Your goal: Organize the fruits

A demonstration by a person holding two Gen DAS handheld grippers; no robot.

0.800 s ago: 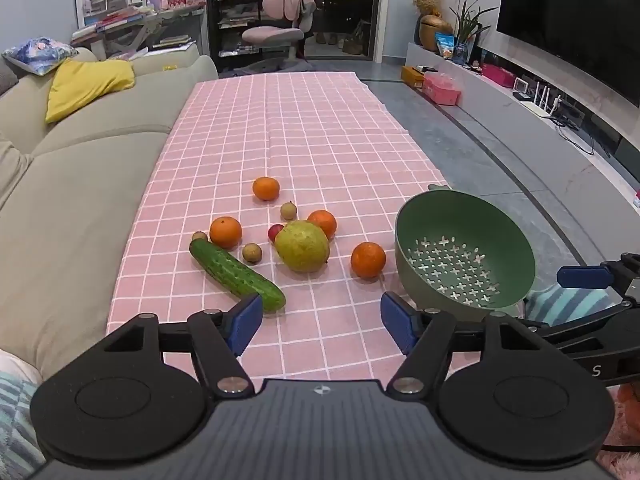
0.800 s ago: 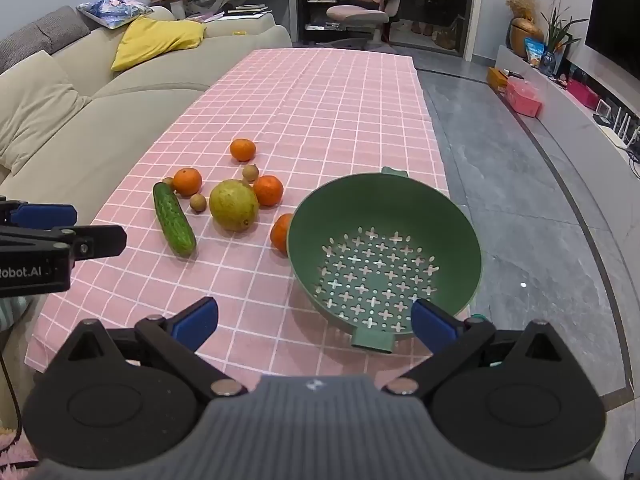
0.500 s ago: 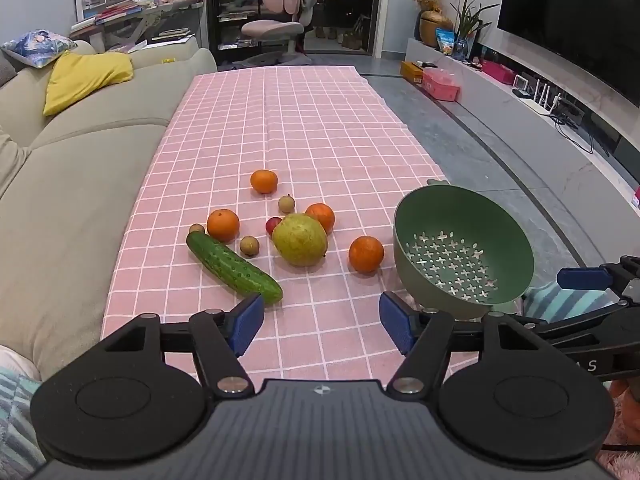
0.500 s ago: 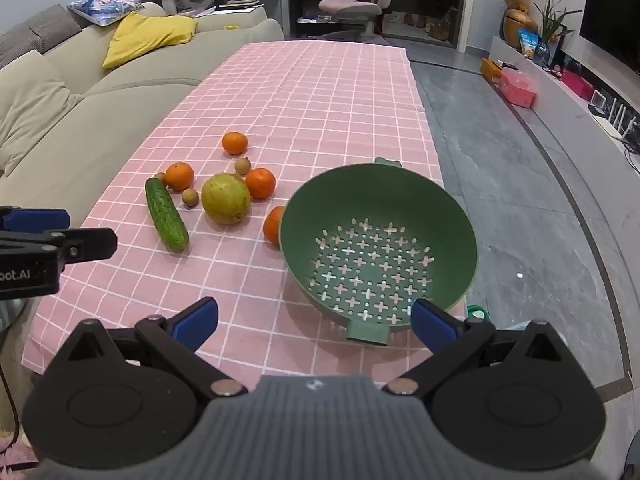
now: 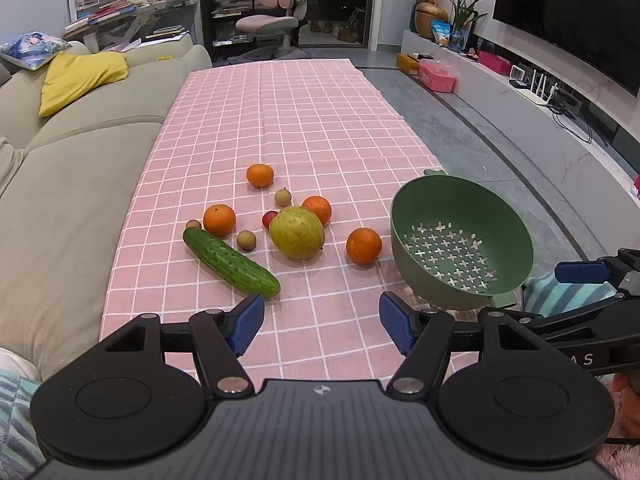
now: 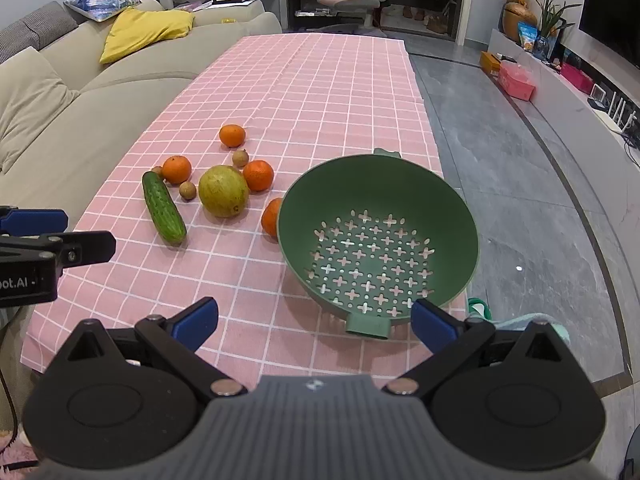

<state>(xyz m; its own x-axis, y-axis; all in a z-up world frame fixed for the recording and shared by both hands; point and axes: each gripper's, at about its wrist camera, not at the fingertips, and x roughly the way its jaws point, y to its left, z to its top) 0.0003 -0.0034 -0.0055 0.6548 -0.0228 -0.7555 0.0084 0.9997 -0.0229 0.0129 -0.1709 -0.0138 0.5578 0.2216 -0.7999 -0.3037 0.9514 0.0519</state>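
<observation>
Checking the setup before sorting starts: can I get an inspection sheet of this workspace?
Surface: pink checked tablecloth, flat.
Job's things: four oranges, nearest beside the empty green colander; large yellow-green fruit; cucumber; several small round fruits.
Clutter: nothing seen.
Grippers: left hand-held gripper and right hand-held gripper both open, holding nothing.
Cables: some by the TV unit.
Surroundings: sofa, yellow cushion, pink chair.

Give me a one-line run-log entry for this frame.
left gripper: open, empty | right gripper: open, empty | colander: empty | fruit: all on tablecloth
</observation>
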